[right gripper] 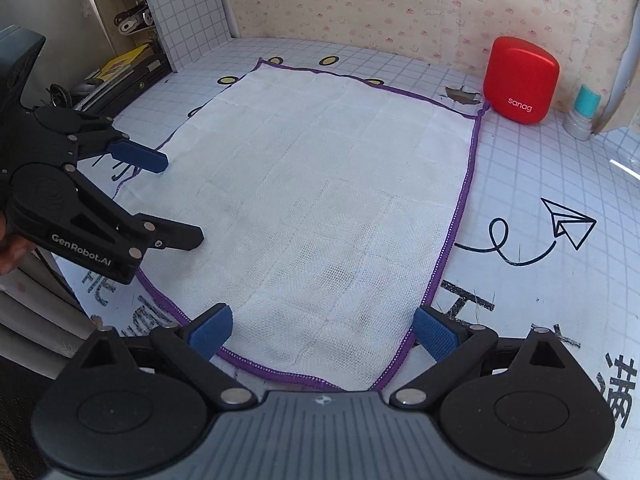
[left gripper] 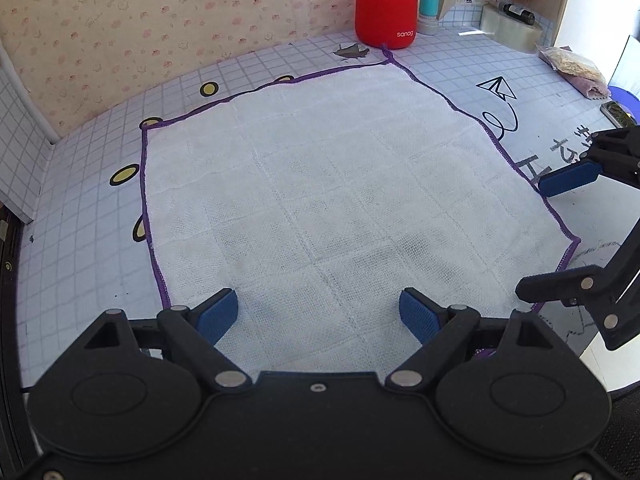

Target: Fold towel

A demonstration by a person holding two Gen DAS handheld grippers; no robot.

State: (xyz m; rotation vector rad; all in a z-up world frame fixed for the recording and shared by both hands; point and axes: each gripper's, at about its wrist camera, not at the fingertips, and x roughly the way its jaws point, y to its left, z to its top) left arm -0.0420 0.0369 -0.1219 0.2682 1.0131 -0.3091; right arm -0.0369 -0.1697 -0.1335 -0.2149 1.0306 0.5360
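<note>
A white towel [left gripper: 320, 184] with purple stitched edges lies spread flat on the checked tablecloth; the right wrist view shows the towel [right gripper: 328, 200] from its other near corner. My left gripper [left gripper: 318, 314] hovers open over the towel's near edge, nothing between its blue pads. My right gripper [right gripper: 324, 330] is open too, its fingers straddling the towel's near corner. The left view catches the right gripper [left gripper: 560, 236] open at the towel's right edge. The right view shows the left gripper [right gripper: 182, 200] open at the towel's left edge, a hand behind it.
A red speaker [left gripper: 385, 15] stands by the wall just beyond the towel's far corner, a teal-capped bottle [left gripper: 429, 14] beside it. A tape roll [left gripper: 510, 28] and a snack bag [left gripper: 572, 68] lie at the right. Shelves with clutter [right gripper: 120, 60] stand at the left.
</note>
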